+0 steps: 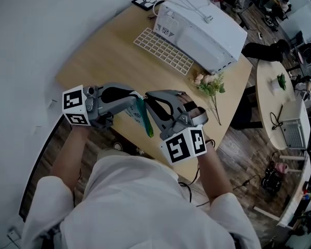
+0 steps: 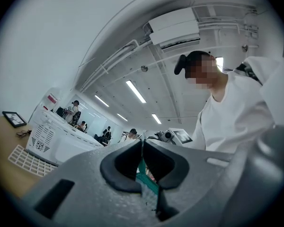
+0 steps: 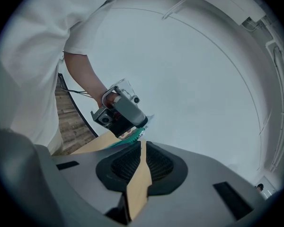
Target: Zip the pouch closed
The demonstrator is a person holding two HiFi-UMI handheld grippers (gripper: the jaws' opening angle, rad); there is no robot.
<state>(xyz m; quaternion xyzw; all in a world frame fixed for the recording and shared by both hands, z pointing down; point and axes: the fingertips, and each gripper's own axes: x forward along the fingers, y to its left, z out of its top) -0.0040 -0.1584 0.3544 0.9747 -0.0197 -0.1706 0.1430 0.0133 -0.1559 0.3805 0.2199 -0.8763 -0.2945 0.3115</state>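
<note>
A green pouch (image 1: 145, 119) hangs edge-on between my two grippers, above the near edge of the wooden table (image 1: 109, 56). My left gripper (image 1: 137, 97) comes in from the left and is shut on the pouch's upper edge. In the left gripper view its jaw tips (image 2: 142, 143) meet, with green pouch fabric (image 2: 143, 176) in the slot behind them. My right gripper (image 1: 149, 98) comes in from the right. In the right gripper view its jaws (image 3: 143, 144) stand closed at the pouch's green edge (image 3: 130, 138), facing the left gripper (image 3: 120, 112). The zipper pull is hidden.
On the table stand a white box-shaped appliance (image 1: 199, 30), a white keyboard (image 1: 163, 51), a sprig of flowers (image 1: 210, 84) and a small picture frame (image 1: 146, 0). A round table (image 1: 272, 69) with a laptop (image 1: 293, 131) stands to the right, over a wooden floor.
</note>
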